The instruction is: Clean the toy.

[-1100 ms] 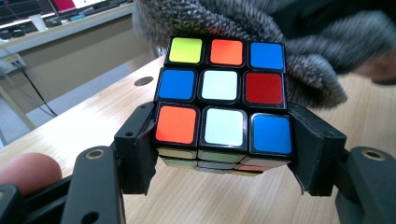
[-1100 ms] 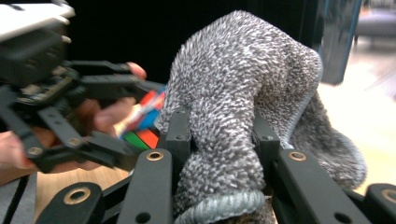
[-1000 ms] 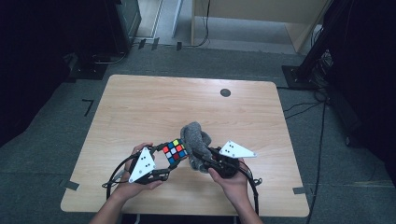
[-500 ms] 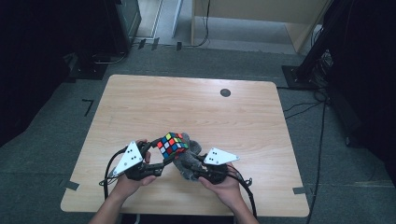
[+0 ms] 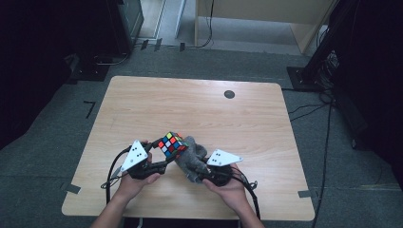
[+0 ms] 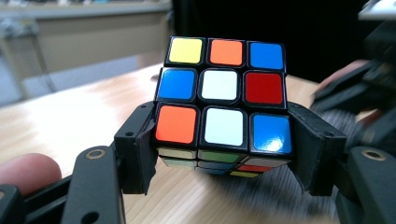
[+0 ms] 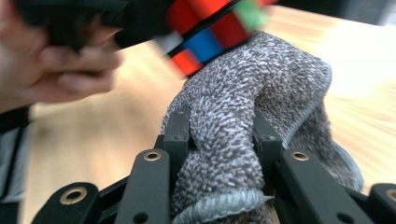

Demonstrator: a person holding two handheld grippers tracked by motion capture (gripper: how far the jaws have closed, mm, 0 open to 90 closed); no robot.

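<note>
Two hands come in at the near edge, one gripper in each. The left gripper (image 5: 161,159) is clamped on the one puzzle cube (image 5: 172,144), its jaws pressed to the cube's two sides and holding it just above the table (image 5: 157,102). The right gripper (image 5: 197,168) pinches the one grey cloth (image 5: 191,156), a bunched fold squeezed between its jaws, the cloth touching the cube's underside. Farther off, one dark round spot (image 5: 229,94) lies near the far edge
</note>
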